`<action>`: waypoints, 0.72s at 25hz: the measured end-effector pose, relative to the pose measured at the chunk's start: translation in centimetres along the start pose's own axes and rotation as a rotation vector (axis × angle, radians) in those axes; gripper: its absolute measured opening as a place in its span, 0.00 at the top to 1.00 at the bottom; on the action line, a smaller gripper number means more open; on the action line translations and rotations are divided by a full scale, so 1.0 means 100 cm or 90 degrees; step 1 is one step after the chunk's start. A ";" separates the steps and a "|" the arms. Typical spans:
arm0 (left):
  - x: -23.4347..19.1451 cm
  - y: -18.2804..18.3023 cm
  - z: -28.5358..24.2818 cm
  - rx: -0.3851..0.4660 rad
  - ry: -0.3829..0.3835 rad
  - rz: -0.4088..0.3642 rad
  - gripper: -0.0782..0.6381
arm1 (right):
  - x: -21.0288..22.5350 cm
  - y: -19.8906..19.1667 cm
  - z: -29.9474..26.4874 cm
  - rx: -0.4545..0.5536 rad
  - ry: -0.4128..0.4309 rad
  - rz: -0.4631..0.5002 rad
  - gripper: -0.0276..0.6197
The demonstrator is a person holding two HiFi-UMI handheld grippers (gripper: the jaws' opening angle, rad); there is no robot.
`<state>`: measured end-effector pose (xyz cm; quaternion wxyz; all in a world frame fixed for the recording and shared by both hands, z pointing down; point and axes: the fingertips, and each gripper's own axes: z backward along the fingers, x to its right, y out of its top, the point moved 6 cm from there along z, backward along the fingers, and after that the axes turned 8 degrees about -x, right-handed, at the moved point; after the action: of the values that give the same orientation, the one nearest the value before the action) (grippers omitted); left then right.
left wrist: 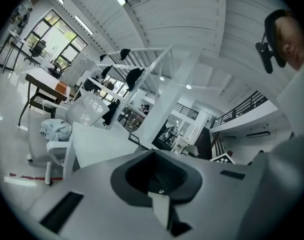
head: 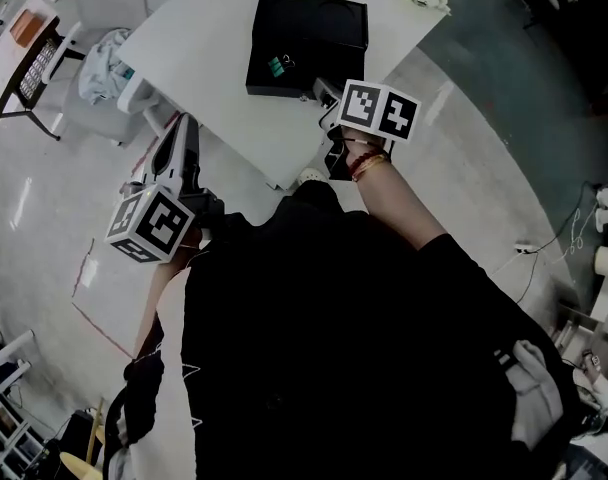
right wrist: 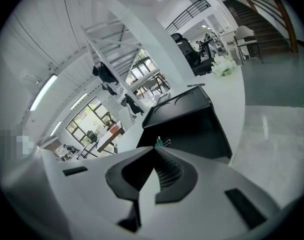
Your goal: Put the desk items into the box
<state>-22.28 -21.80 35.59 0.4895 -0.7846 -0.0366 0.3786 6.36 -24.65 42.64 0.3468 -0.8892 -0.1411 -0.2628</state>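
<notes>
**Box on white tabletop, both tools closed and empty**

The lower half of the head view is filled by the person's dark clothing, and the floor beneath it is hidden. A pale polished floor (head: 484,118) is seen around the white tabletop (head: 224,118), whose far edge is cut off. The black box (head: 314,28) is set on the tabletop, and a green binder clip (head: 277,65) is seen lying in it. The right tool (head: 322,92) is held at the box's near corner. The left tool (head: 184,128) is held just beside the tabletop's near edge. On each tool the jaws are pressed together with nothing between them. Nothing else can be made out in the box's dark interior.
</notes>
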 end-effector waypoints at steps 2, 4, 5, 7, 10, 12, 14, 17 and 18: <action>0.005 -0.006 -0.001 -0.012 -0.008 -0.006 0.88 | -0.008 -0.005 0.006 0.009 0.028 0.009 0.95; 0.010 -0.012 -0.002 -0.023 -0.010 -0.011 0.88 | -0.021 -0.007 0.013 0.027 0.068 0.032 0.95; 0.012 -0.015 -0.002 -0.027 -0.009 -0.013 0.88 | -0.027 -0.007 0.017 0.039 0.085 0.051 0.95; 0.016 -0.019 -0.004 -0.034 -0.008 -0.021 0.88 | -0.038 -0.004 0.028 0.069 0.097 0.100 0.95; 0.024 -0.021 -0.006 -0.033 -0.002 -0.034 0.88 | -0.053 0.002 0.046 0.111 0.092 0.188 0.95; 0.031 -0.022 -0.008 -0.026 0.005 -0.040 0.88 | -0.059 0.008 0.055 0.130 0.098 0.230 0.95; 0.038 -0.025 -0.011 -0.023 0.009 -0.046 0.88 | -0.060 0.015 0.061 0.141 0.104 0.257 0.95; 0.047 -0.024 -0.014 -0.009 0.025 -0.042 0.88 | -0.055 0.026 0.063 0.135 0.109 0.284 0.95; 0.049 -0.023 -0.013 0.000 0.034 -0.039 0.88 | -0.052 0.029 0.063 0.127 0.110 0.293 0.95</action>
<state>-17.25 -19.48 35.01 0.5015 -0.7932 -0.0476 0.3422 5.67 -22.75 34.22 0.4941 -0.8337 0.0697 -0.2366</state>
